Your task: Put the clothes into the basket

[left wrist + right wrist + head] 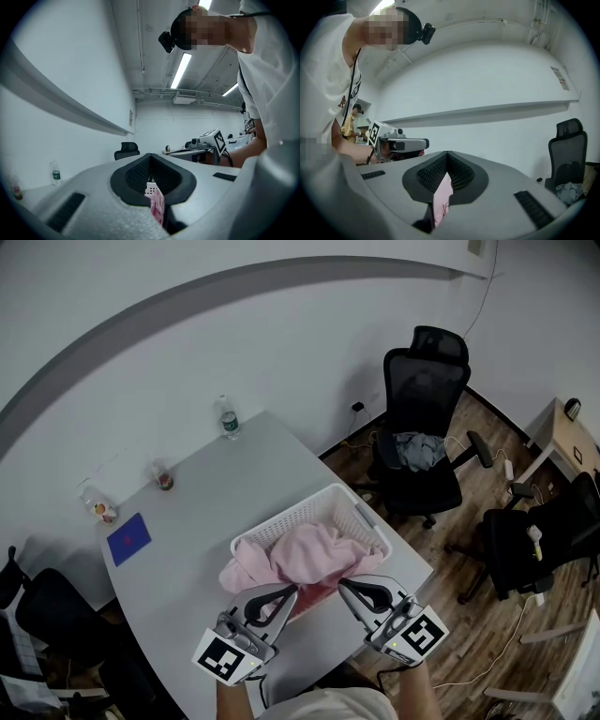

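Pink garment (314,554) is pinched shut at its near edge by left gripper (289,593) and right gripper (345,586) alike. It's draped crosswise over the basket's (291,518) near rim, mostly inside, so probably only a forward push is needed.

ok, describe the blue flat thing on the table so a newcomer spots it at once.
Find the grey table with the white basket at its near end. At the table's left edge, just nearer the person than a small clear container, lies the blue square. It is the only flat, dark blue item; its neighbours stand upright.
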A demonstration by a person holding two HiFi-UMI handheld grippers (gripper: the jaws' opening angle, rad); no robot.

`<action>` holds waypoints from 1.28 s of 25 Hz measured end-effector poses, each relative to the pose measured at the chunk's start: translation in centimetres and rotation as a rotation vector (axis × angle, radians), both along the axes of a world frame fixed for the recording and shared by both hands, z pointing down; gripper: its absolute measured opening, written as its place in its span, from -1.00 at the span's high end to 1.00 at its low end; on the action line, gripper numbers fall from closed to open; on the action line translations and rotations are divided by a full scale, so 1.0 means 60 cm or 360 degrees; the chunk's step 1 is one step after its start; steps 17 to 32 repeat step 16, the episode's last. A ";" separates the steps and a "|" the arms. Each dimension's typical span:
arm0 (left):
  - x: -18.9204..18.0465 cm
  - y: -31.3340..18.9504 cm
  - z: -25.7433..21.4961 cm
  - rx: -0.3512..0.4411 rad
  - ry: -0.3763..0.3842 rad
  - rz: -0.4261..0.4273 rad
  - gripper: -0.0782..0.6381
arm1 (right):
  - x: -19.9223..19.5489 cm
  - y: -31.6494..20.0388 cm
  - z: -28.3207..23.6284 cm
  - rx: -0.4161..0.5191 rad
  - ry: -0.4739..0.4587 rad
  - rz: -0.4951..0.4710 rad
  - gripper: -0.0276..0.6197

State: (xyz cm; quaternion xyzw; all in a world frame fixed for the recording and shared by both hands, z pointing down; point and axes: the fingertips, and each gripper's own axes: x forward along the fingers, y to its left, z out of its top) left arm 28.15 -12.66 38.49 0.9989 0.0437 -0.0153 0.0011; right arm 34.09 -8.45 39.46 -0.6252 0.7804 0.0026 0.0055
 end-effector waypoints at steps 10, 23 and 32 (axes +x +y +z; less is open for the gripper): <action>-0.011 0.008 -0.003 0.0008 0.0013 0.0001 0.76 | -0.011 0.009 0.000 -0.0010 0.0008 0.0003 0.91; -0.012 0.016 -0.005 0.0012 0.0008 0.0004 0.76 | -0.016 0.016 -0.001 -0.0013 0.0015 -0.0004 0.91; -0.012 0.016 -0.005 0.0012 0.0008 0.0004 0.76 | -0.016 0.016 -0.001 -0.0013 0.0015 -0.0004 0.91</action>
